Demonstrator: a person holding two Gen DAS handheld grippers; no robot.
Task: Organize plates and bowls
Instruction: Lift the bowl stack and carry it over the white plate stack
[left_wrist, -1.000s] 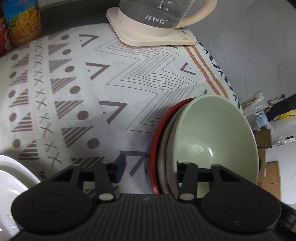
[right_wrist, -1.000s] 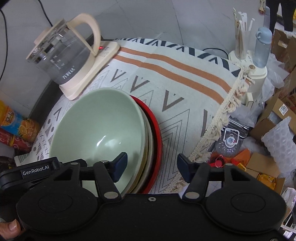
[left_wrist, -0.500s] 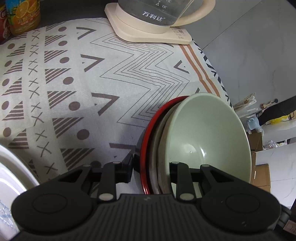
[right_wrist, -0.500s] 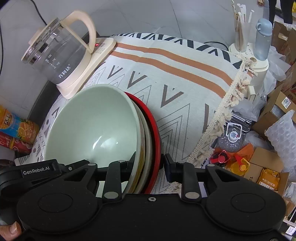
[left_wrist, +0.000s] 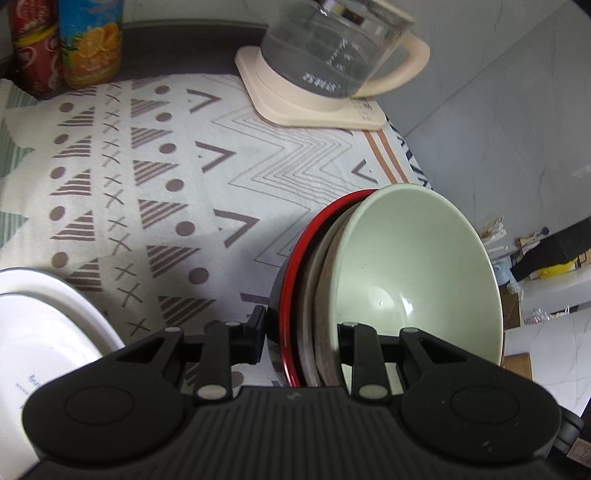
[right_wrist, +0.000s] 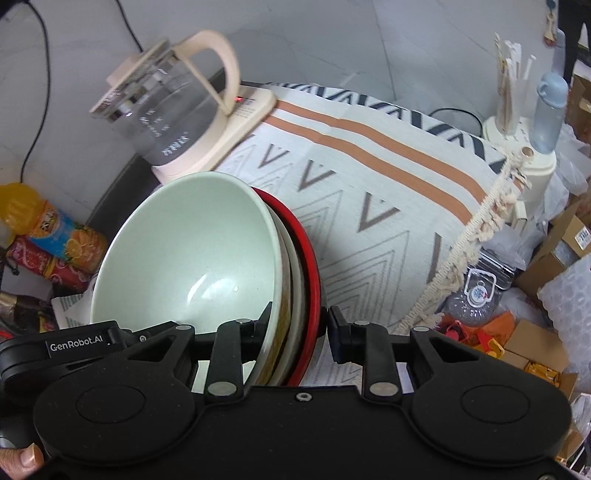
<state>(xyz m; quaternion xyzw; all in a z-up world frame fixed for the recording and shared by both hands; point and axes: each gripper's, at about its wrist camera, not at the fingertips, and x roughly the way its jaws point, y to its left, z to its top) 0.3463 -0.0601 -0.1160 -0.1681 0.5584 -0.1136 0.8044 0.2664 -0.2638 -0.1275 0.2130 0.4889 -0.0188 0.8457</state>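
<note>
Both the left gripper (left_wrist: 301, 341) and the right gripper (right_wrist: 295, 326) are clamped across the rims of one nested stack, pale green bowl (left_wrist: 417, 277) inside beige dishes and a red-rimmed plate (left_wrist: 291, 280), held on edge at lower centre of each frame, with the white plate (left_wrist: 44, 325) on the cloth at the left view's lower left.

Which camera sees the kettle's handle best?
The right wrist view: the kettle shows whole, with its full handle loop and lid. The left wrist view cuts off the kettle's top and shows only part of the handle.
</note>
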